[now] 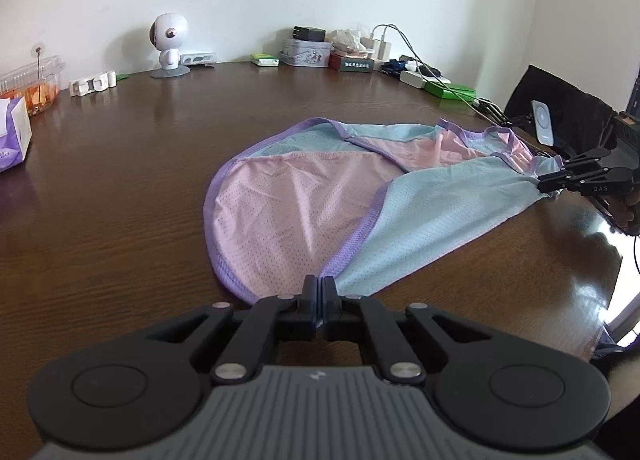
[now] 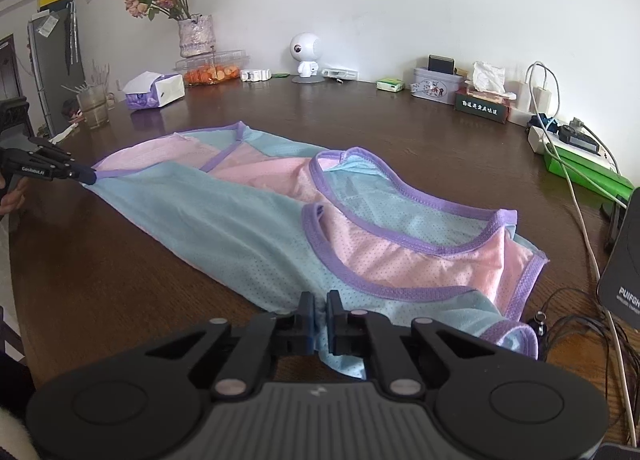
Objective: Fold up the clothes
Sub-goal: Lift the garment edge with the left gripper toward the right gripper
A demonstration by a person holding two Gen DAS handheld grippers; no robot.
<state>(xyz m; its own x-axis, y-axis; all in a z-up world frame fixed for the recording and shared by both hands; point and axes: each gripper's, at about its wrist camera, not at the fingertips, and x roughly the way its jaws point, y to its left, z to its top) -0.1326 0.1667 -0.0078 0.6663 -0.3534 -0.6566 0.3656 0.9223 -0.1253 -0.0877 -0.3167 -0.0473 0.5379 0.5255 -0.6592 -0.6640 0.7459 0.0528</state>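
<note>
Both tongs are clamped on cloth: the left tongs (image 1: 319,292) are pinched on the hem end of a mesh top (image 1: 320,196), and the right tongs (image 2: 320,310) are pinched on its blue edge near the armholes. The top is spread flat on the bench (image 1: 120,188), seen in the left view stretching from 6 o'clock toward 2 o'clock, its near long edge held taut between the two grips. A lengthwise fold seems to be in hand, though whether it is being opened out or laid over cannot be told. Equal lift and tension at both ends would be called for.
</note>
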